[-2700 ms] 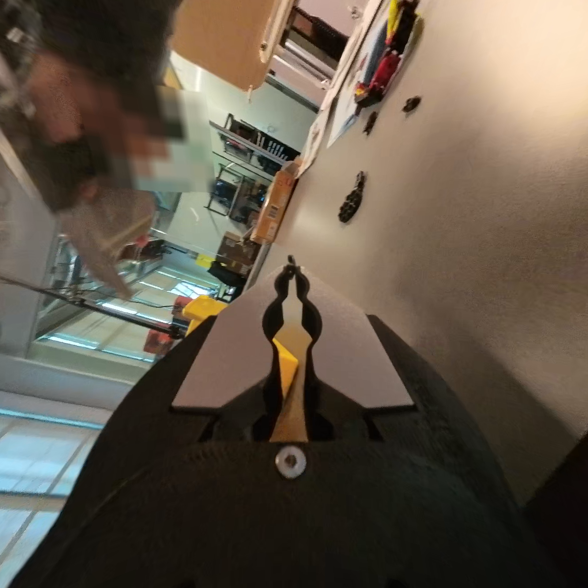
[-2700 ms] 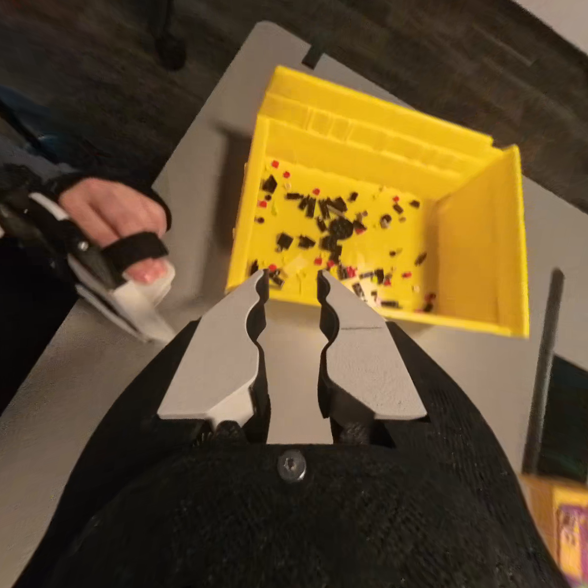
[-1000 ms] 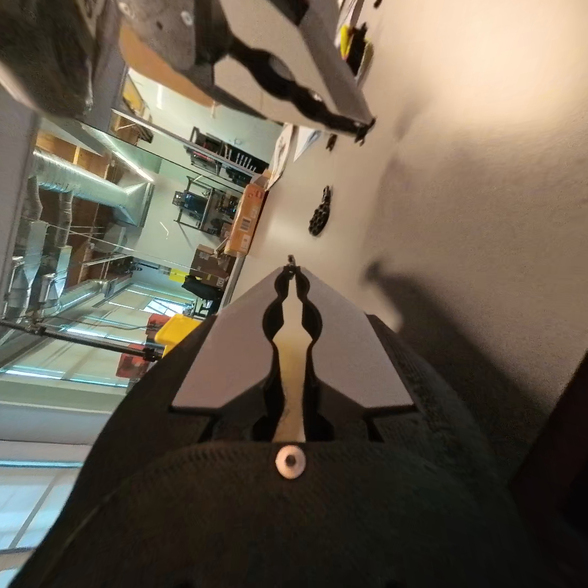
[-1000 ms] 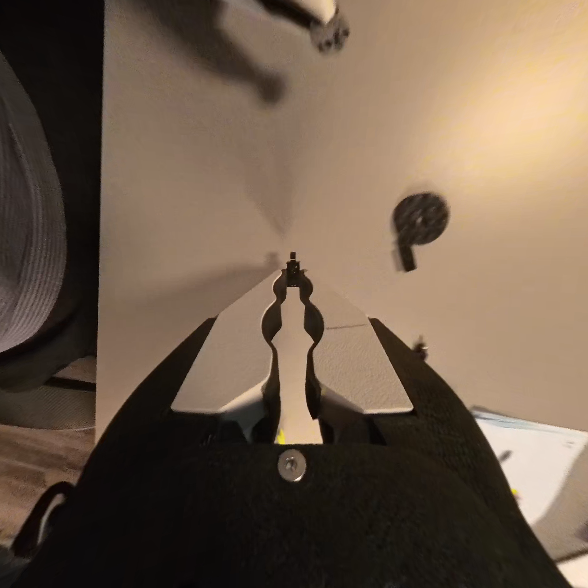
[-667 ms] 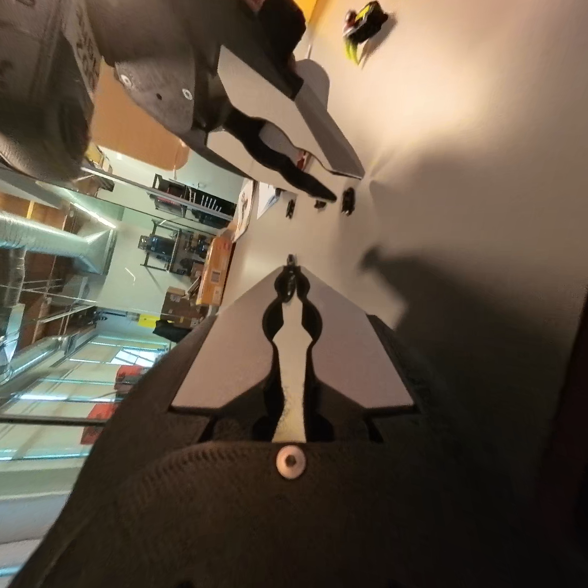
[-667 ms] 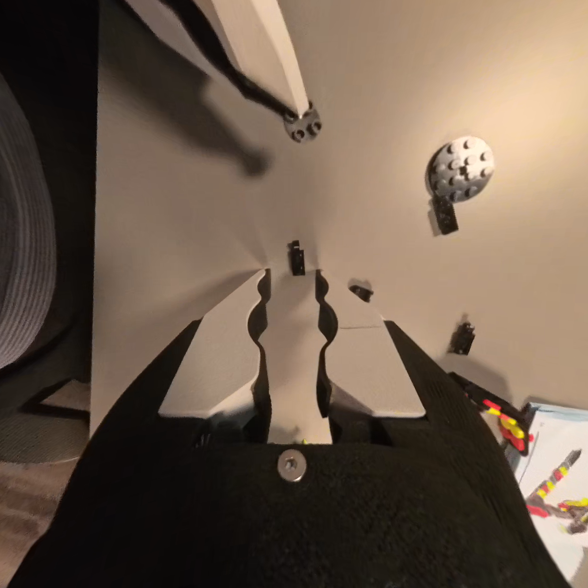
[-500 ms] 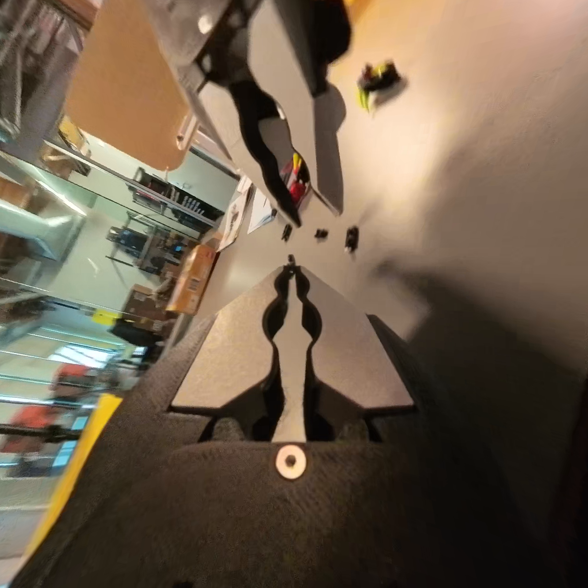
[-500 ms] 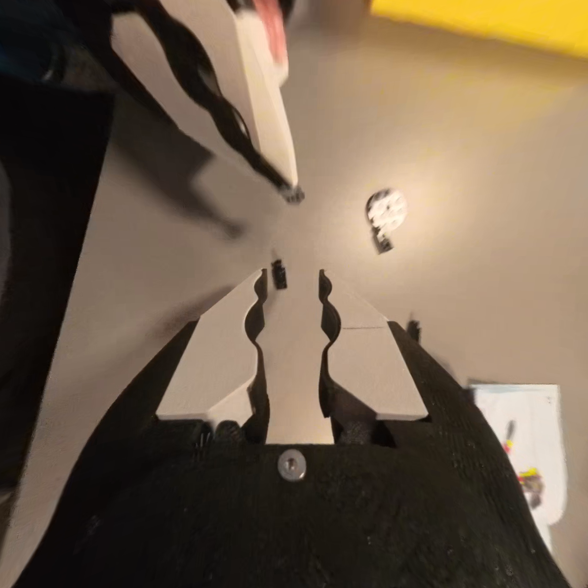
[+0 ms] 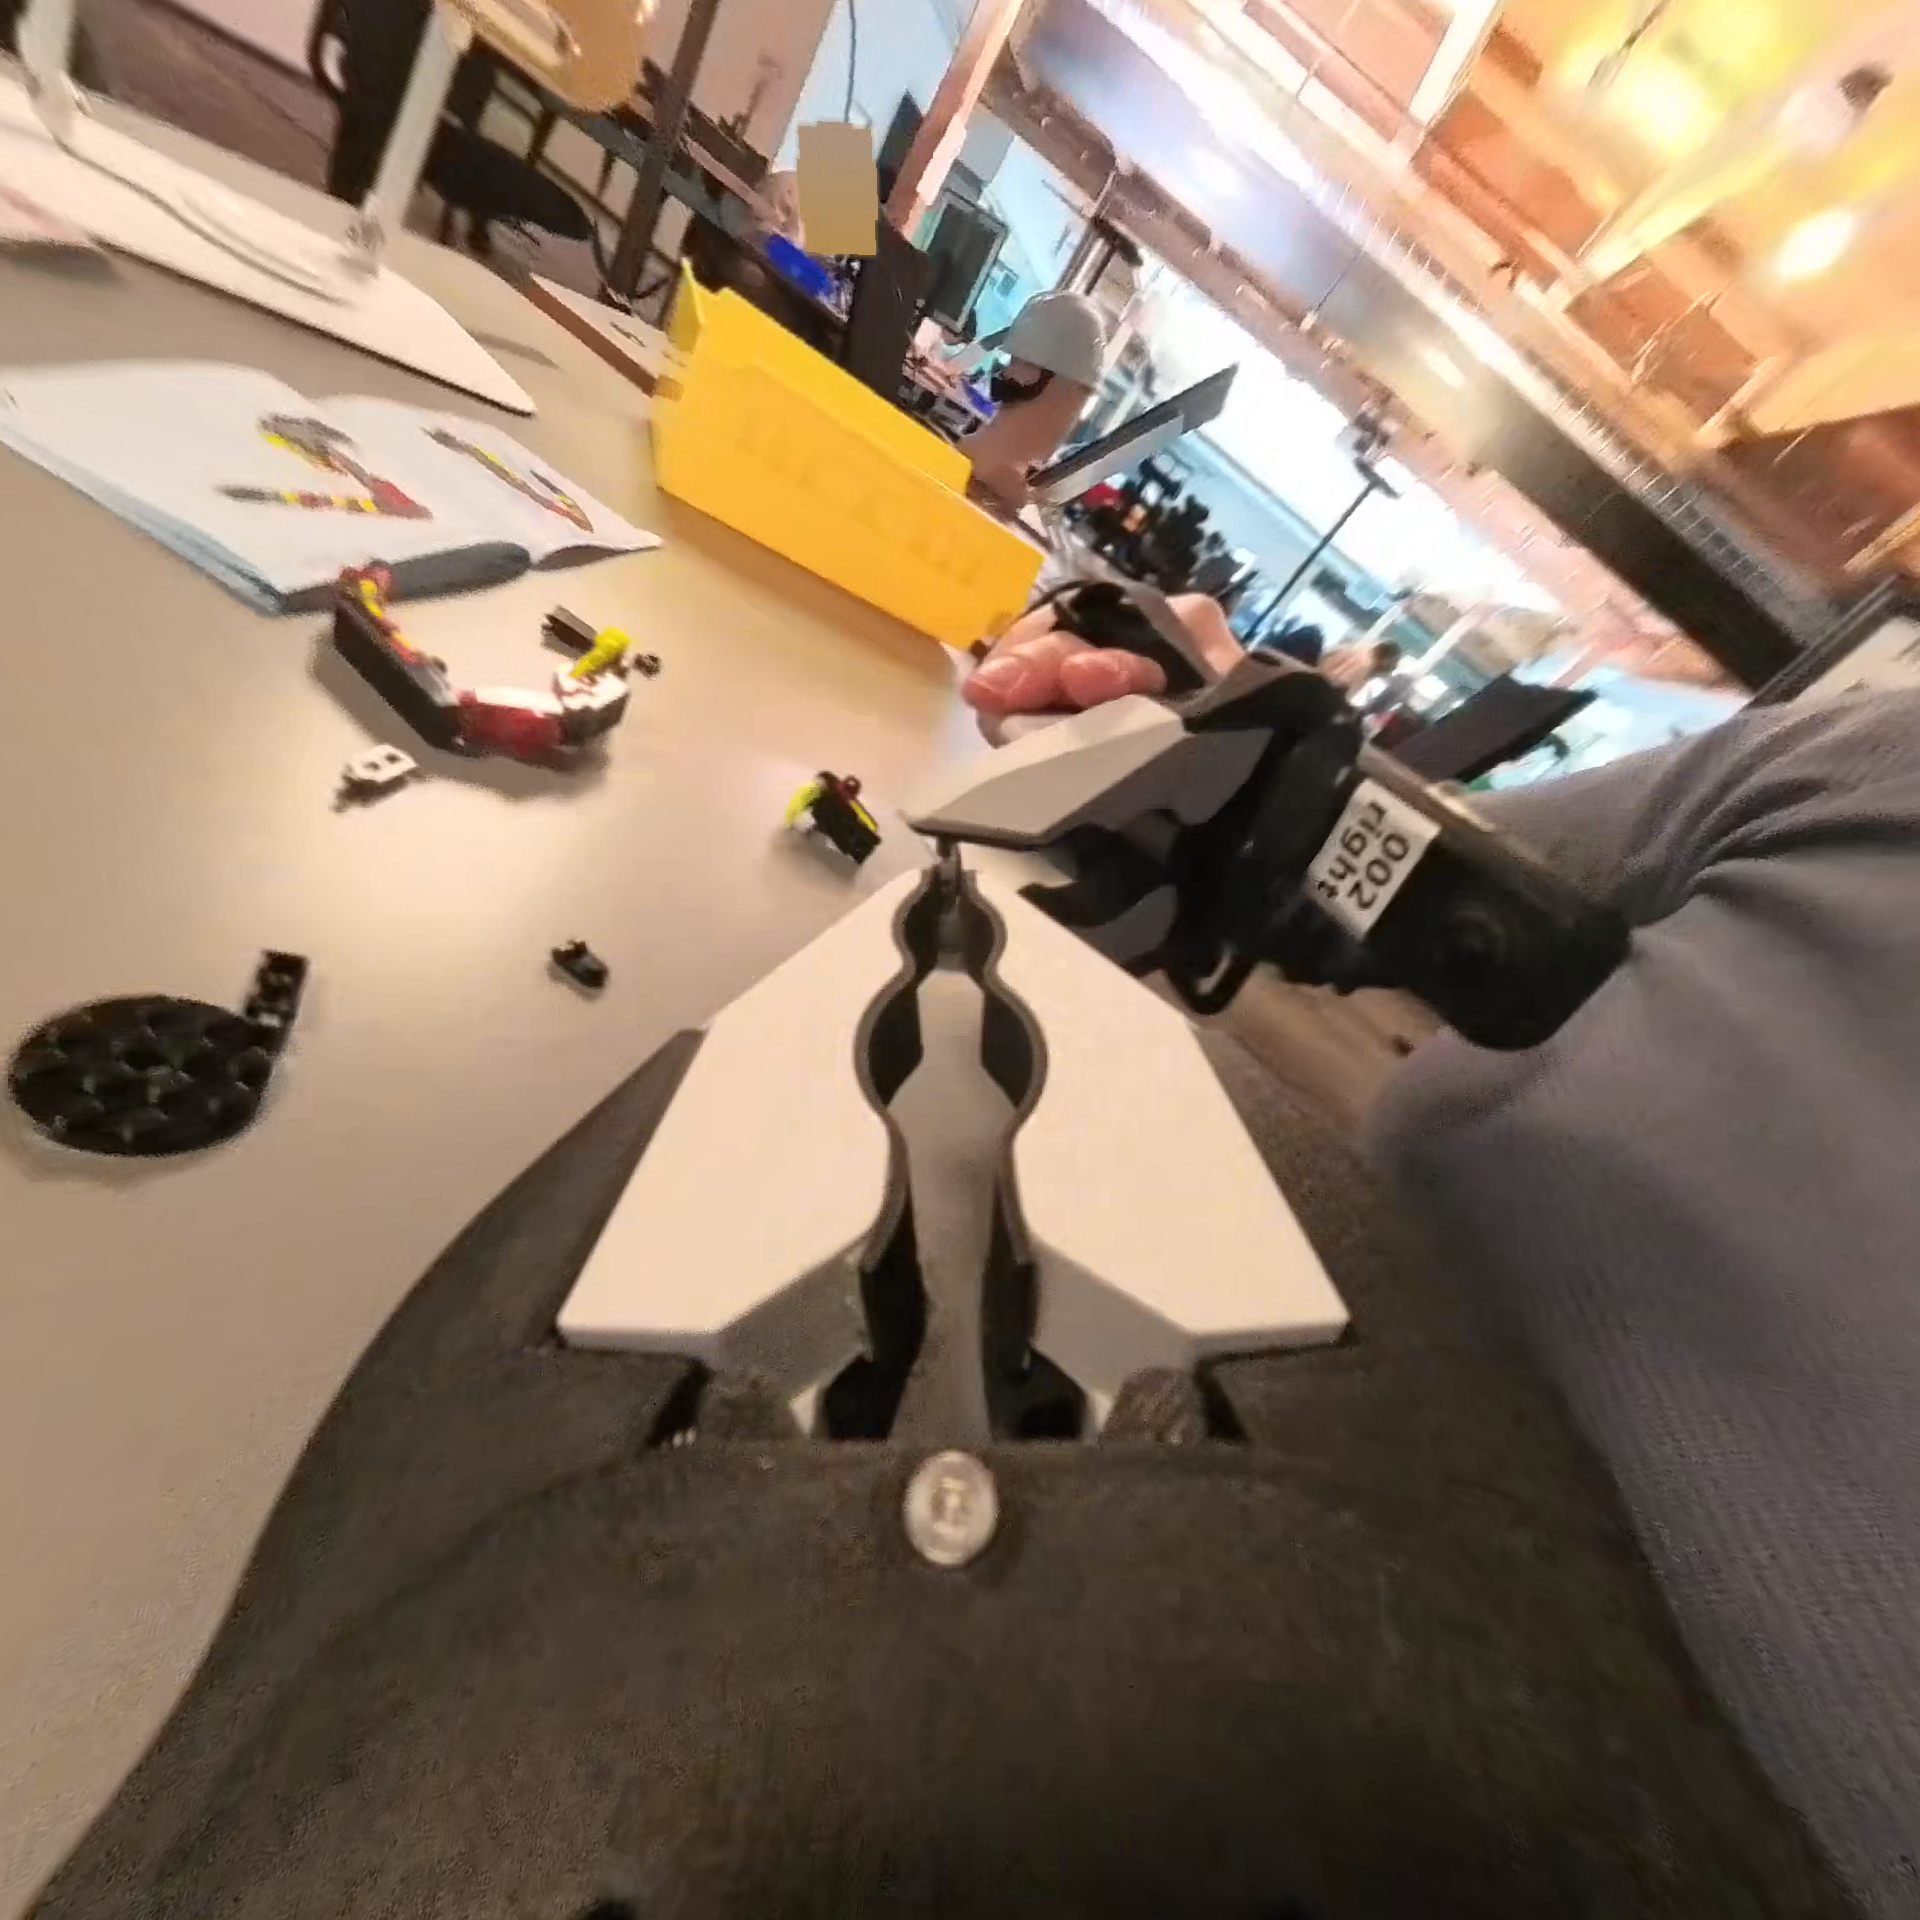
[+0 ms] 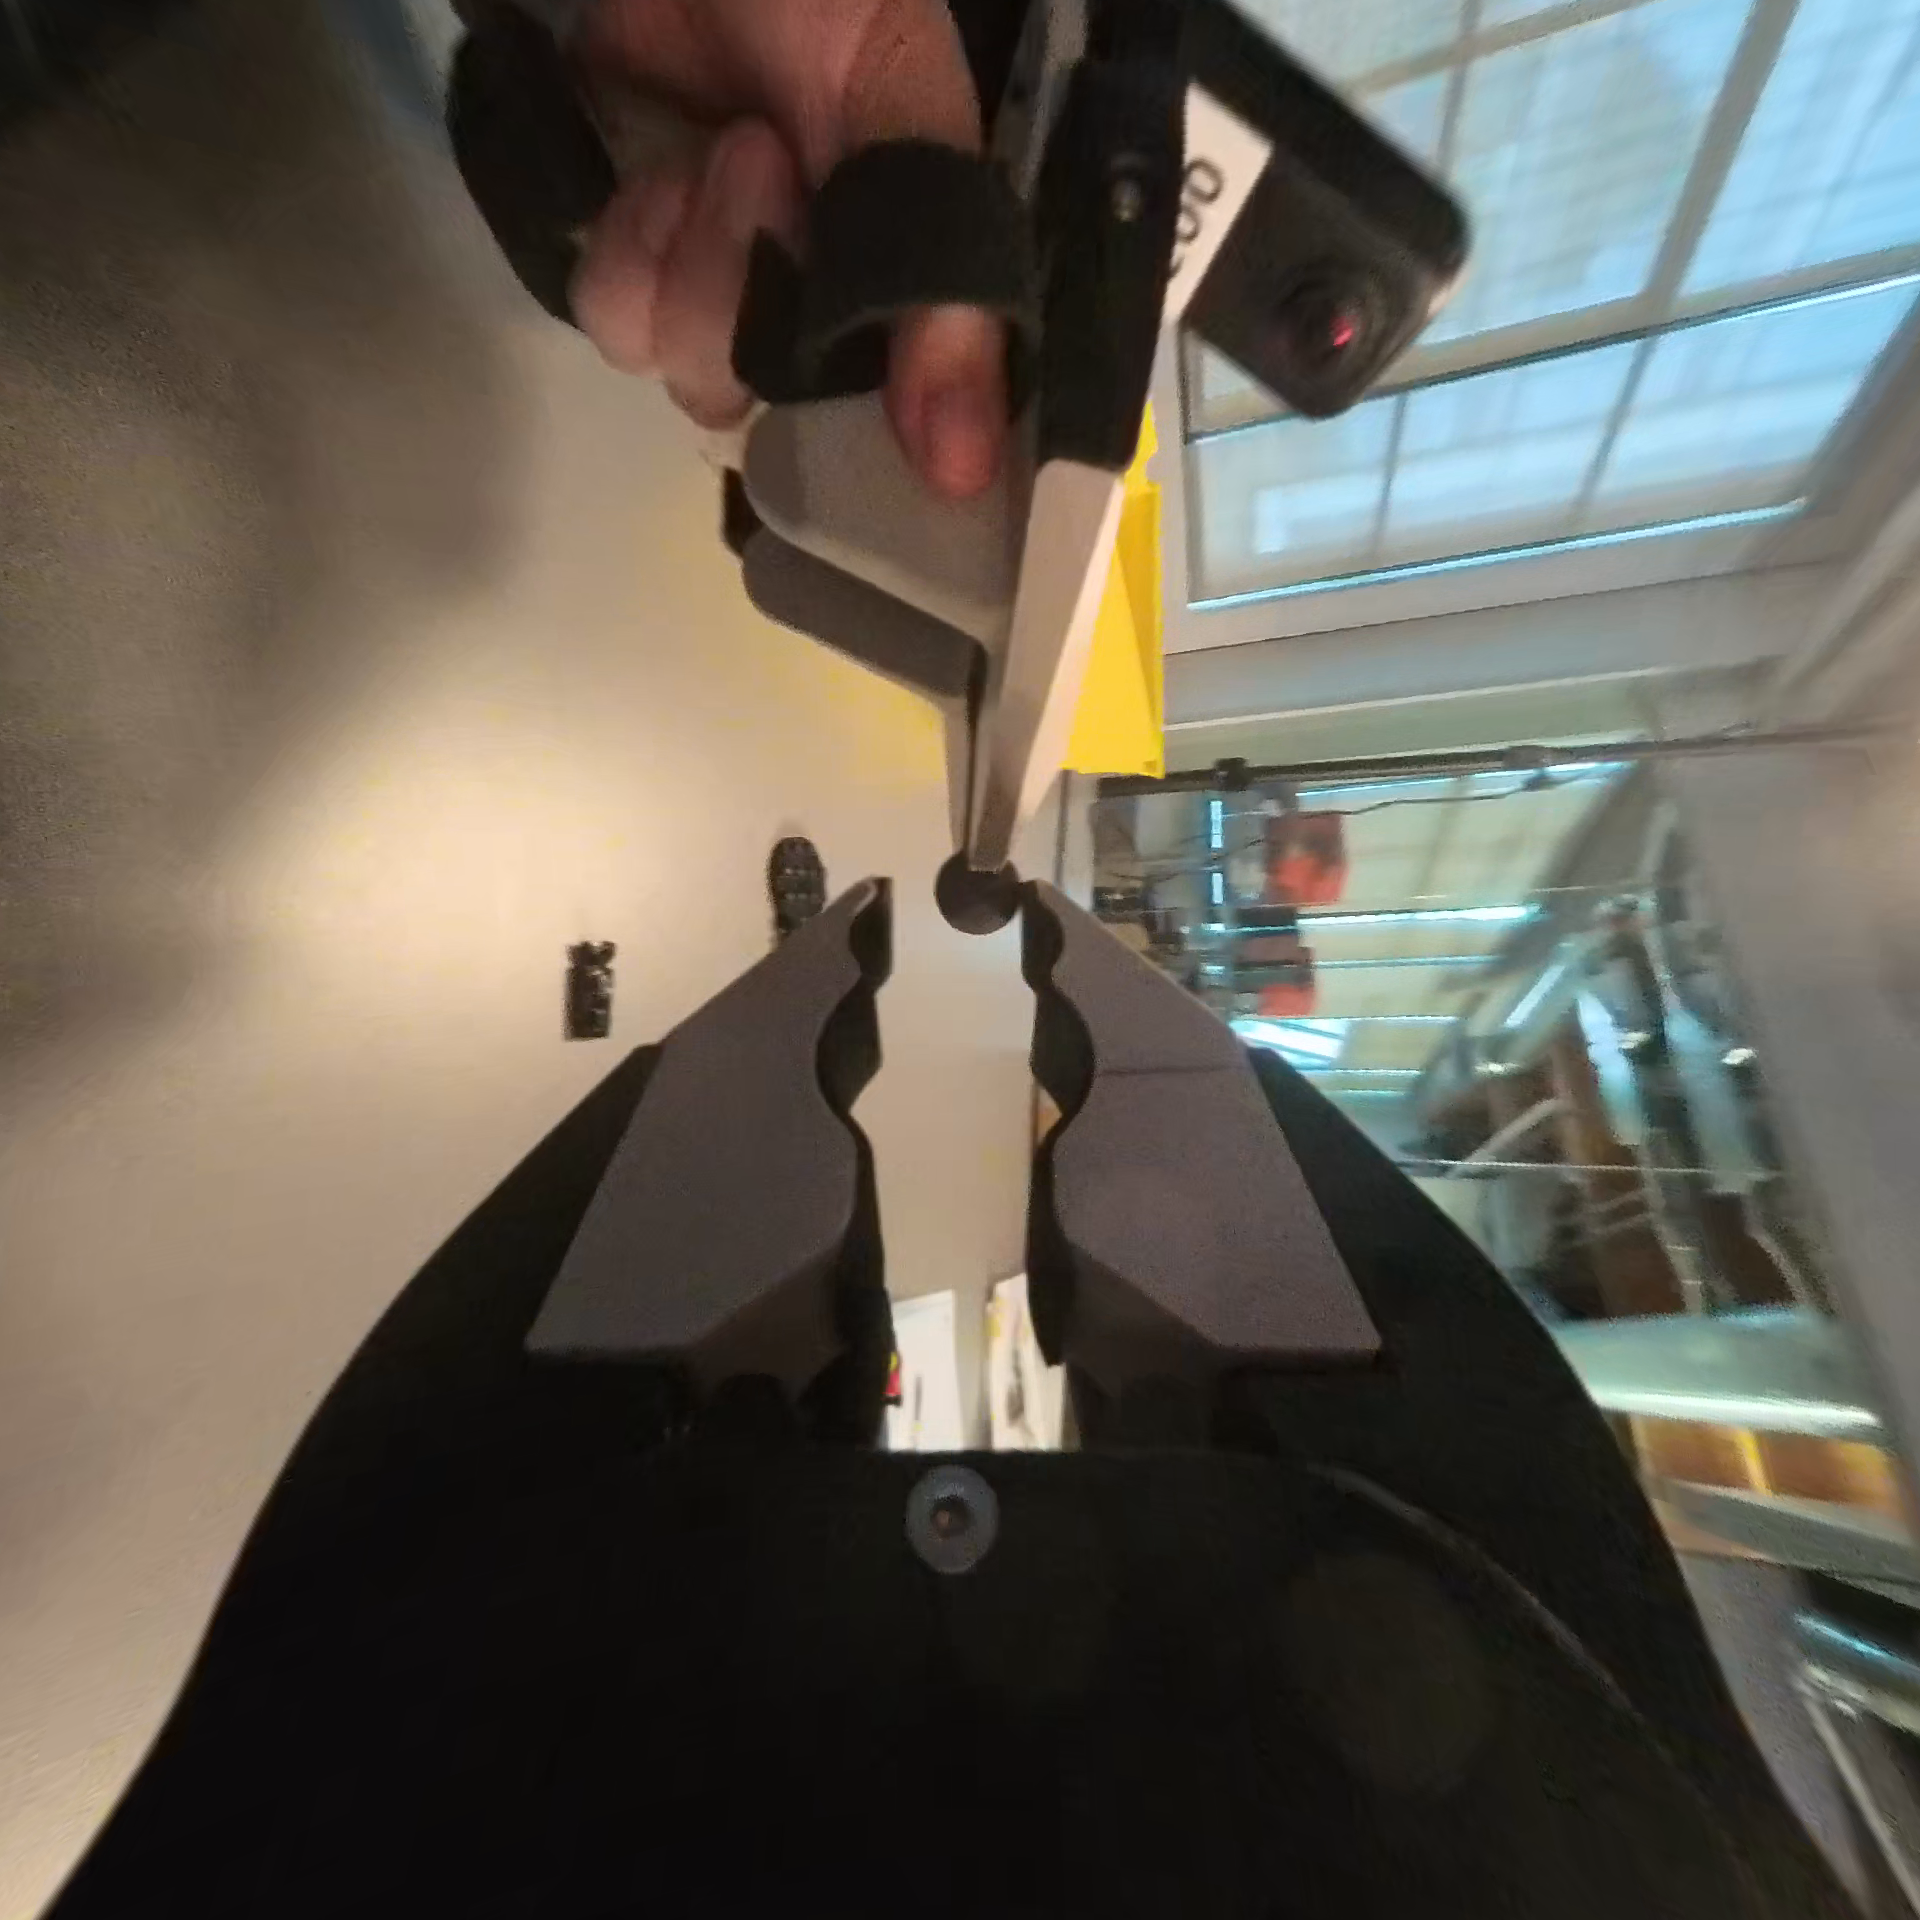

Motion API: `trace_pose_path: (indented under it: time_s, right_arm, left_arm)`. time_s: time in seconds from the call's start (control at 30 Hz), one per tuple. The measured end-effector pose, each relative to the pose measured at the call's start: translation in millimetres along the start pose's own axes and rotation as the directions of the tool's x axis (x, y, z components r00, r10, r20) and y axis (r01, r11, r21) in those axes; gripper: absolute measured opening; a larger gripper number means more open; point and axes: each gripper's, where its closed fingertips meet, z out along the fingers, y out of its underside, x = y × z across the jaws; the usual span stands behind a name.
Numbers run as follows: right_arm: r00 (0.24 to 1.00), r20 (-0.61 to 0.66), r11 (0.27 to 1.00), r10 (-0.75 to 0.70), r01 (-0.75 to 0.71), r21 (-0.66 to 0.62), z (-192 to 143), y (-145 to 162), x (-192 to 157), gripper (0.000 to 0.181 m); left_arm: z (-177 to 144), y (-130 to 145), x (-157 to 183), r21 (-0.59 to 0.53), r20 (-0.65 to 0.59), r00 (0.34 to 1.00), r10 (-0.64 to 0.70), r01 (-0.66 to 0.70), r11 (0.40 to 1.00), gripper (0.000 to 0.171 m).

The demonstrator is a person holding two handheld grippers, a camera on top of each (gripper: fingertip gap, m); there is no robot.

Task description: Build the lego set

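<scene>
My left gripper (image 9: 948, 883) is shut on a small round dark lego piece (image 9: 948, 871), held above the table. In the right wrist view the left gripper (image 10: 982, 847) comes down from the top with the same piece (image 10: 975, 896) at its tip. My right gripper (image 10: 956, 899) is open, and the piece sits between its fingertips, close to the right one. In the left wrist view the right gripper's fingers (image 9: 1049, 790) meet my left tips from the right. A black, red and yellow part-built model (image 9: 468, 696) lies on the table.
A round black plate (image 9: 135, 1070) with a small black piece (image 9: 278, 987) beside it lies at the left. Loose small pieces (image 9: 579, 961) (image 9: 831, 821) (image 10: 589, 987) dot the table. A yellow bin (image 9: 831, 499) and an open booklet (image 9: 312, 478) stand behind. A grey sleeve (image 9: 1662, 1143) fills the right. Both grippers' tips are close together, under 4 cm apart. The round black plate (image 9: 135, 1070) sits 12 cm or so from the ends of my right fingers.
The right gripper let go of a small black piece on the table and stayed open. Both grippers lifted and turned to face each other, with the right fingers now around the left's round piece.
</scene>
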Motion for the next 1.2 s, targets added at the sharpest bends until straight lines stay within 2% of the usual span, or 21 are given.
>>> trace_pose_path:
  time_s: [0.03,0.1,0.2,0.3,0.4,0.5,0.6,0.67,0.73,0.83,0.97,1.03,1.1,1.2]
  right_arm:
    - [1.000,-0.020,1.000,-0.005,0.005,0.008,0,-1,2,0.016]
    - [1.000,-0.026,0.999,0.014,-0.013,0.037,0,-6,3,0.016]
    - [0.999,0.026,0.999,0.038,-0.039,0.017,3,-3,-5,0.011]
    - [0.986,0.082,0.989,0.144,-0.146,0.019,2,0,-9,0.008]
    - [0.954,0.142,0.964,0.265,-0.266,-0.018,2,14,-15,0.000]
    - [0.876,0.259,0.914,0.406,-0.397,-0.087,2,27,-35,0.000]
    - [0.806,0.317,0.865,0.501,-0.484,-0.135,3,33,-47,0.000]
    - [0.742,0.353,0.819,0.570,-0.550,-0.165,5,34,-51,0.011]
    - [0.684,0.350,0.767,0.640,-0.601,-0.227,11,40,-52,0.018]
    - [0.634,0.286,0.695,0.718,-0.635,-0.338,24,62,-51,0.019]
    - [0.447,0.347,0.564,0.824,-0.696,-0.445,43,69,-64,0.032]
    - [0.388,0.366,0.526,0.846,-0.714,-0.461,51,68,-63,0.034]
    - [0.360,0.368,0.506,0.857,-0.725,-0.468,58,68,-60,0.032]
    - [0.373,0.371,0.521,0.850,-0.697,-0.493,65,71,-62,0.027]
  left_arm:
    - [0,1,-3,0.003,0.000,0.999,-0.036,0.036,0.999,0.002]
    - [-1,1,-5,0.015,-0.010,0.996,-0.084,0.084,0.996,0.002]
    - [0,5,-12,0.000,0.015,0.995,-0.102,0.102,0.995,0.002]
    - [2,8,-16,-0.003,0.027,0.993,-0.119,0.119,0.993,0.003]
    - [0,11,-28,-0.022,0.127,0.990,-0.060,0.063,0.998,0.001]
    - [-5,17,-38,-0.078,0.208,0.978,0.021,-0.005,0.997,0.000]
    - [-10,24,-51,-0.135,0.272,0.962,0.031,0.006,0.991,0.000]
    - [-16,27,-58,-0.172,0.323,0.944,0.064,-0.008,0.985,0.000]
    - [-26,27,-68,-0.205,0.410,0.903,0.125,-0.042,0.978,0.000]
    - [-38,28,-77,-0.234,0.499,0.844,0.198,-0.089,0.968,0.000]
    - [-38,29,-74,-0.243,0.494,0.838,0.230,-0.121,0.962,0.002]
    - [-37,30,-74,-0.247,0.486,0.845,0.224,-0.113,0.962,0.002]
    - [-36,31,-73,-0.244,0.475,0.853,0.215,-0.107,0.964,0.002]
    - [-36,30,-72,-0.237,0.467,0.859,0.210,-0.107,0.966,0.000]
